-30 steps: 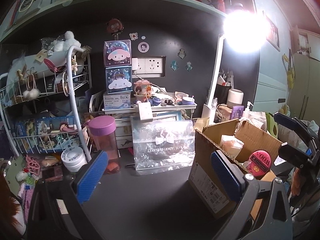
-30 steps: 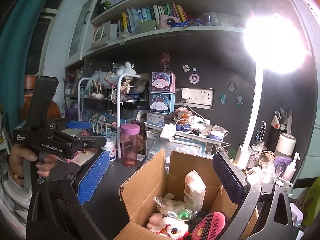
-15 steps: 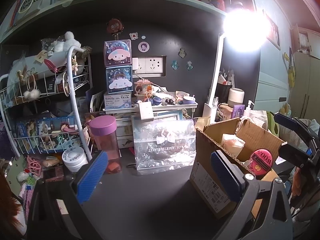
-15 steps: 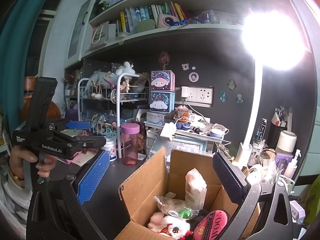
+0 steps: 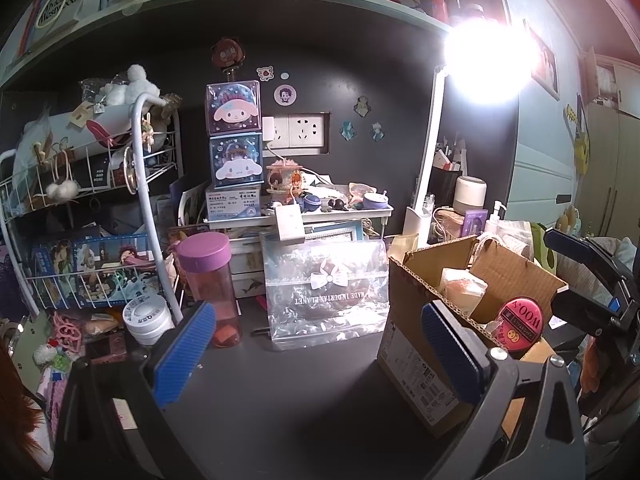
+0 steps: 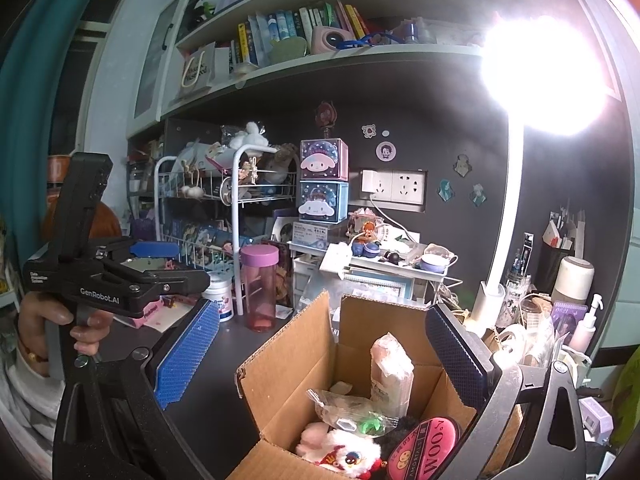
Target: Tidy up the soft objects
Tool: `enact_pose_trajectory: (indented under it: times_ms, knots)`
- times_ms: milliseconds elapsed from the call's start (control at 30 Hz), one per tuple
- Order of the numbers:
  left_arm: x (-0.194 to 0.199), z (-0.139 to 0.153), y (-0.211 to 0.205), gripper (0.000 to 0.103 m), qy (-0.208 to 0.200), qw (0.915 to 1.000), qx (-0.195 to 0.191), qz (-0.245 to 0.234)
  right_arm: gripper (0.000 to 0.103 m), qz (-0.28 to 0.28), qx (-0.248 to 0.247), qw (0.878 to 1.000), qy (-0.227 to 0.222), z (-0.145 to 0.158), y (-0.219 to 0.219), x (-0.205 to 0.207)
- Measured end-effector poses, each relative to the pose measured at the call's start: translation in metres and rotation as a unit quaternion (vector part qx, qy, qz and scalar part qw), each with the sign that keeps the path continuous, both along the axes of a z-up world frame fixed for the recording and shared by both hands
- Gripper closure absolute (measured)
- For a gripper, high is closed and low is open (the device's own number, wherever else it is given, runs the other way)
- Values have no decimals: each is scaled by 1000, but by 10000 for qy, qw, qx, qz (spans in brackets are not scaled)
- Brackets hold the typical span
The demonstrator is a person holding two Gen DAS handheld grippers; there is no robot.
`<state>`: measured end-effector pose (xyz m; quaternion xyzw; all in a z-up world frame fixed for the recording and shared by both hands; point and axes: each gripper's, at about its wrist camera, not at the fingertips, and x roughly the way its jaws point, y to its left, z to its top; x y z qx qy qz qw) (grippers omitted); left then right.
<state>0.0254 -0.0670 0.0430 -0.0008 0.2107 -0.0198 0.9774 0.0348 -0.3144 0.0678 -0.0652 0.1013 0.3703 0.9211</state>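
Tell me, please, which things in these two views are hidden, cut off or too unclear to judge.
- Cardboard box, right wrist view: its bottom and lower contents are cut off by the frame edge and the right gripper body.
- White plush toy, right wrist view: partly cut off below.
- Lamp head, both views: lost in glare.
- Box label, left wrist view: print too small to read.
- Wire rack contents, left wrist view: too small and cluttered to identify.

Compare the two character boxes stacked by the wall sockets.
The upper box is purple-pink, with a pink-hooded white face; the lower box is blue, with a white long-eared face. The upper rests on the lower, which sits on a white carton. Both are similar-sized cubes facing forward.
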Motion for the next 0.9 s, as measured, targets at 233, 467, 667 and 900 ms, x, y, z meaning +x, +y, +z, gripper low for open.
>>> enact_pose_trajectory:
  times_ms: [233,467,667,900]
  knots:
    - [0,1,0,1,-1,10000,-6,-19,0,-23,3,10000,6,-1,1,-1]
    - [0,0,0,1,-4,10000,-2,-20,0,-23,8,10000,14,-1,1,-1]
    - [0,1,0,1,-2,10000,-4,-18,0,-29,7,10000,15,-1,1,-1]
    - [-1,1,0,1,-3,10000,10,-3,0,-47,1,10000,18,0,2,-2]
